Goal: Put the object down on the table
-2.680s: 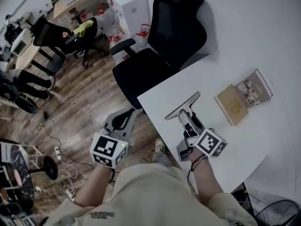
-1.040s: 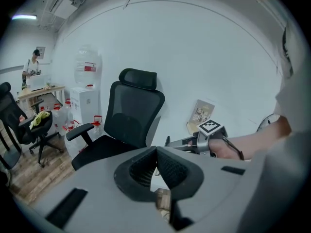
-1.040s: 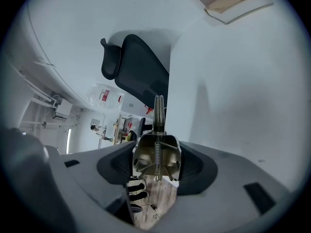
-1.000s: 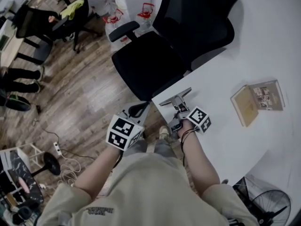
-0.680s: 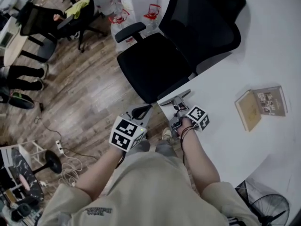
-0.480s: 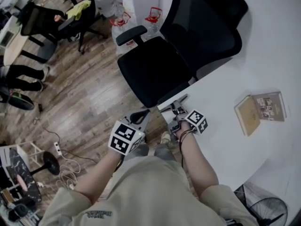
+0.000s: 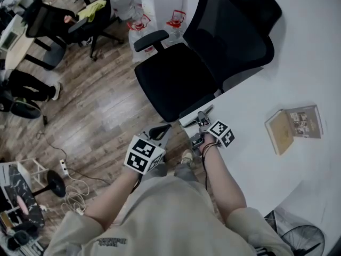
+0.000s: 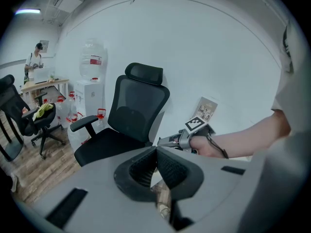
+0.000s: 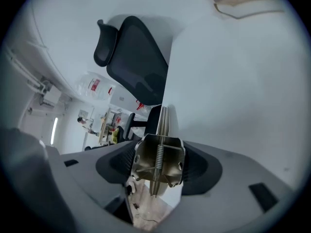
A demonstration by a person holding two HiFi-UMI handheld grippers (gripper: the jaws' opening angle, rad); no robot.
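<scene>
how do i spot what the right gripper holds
Start at the white table by the black chair. At its corner the right gripper, jaws just easing open, holds a metal tool: shiny, sprung, with a crossbar, unlike the tan book.

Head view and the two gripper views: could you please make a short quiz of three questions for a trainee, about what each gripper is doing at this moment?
1. True or false: the jaws of the left gripper are together, with nothing between them.
2. What does the right gripper hold? A) a cup B) a metal spring clamp C) a water bottle
3. Fill in: in the head view, the booklet lies on the white table to the ___ of the right gripper.
Key: 1 true. 2 B; its jaws have just been opening slightly, with the clamp between them. 3 right.
</scene>
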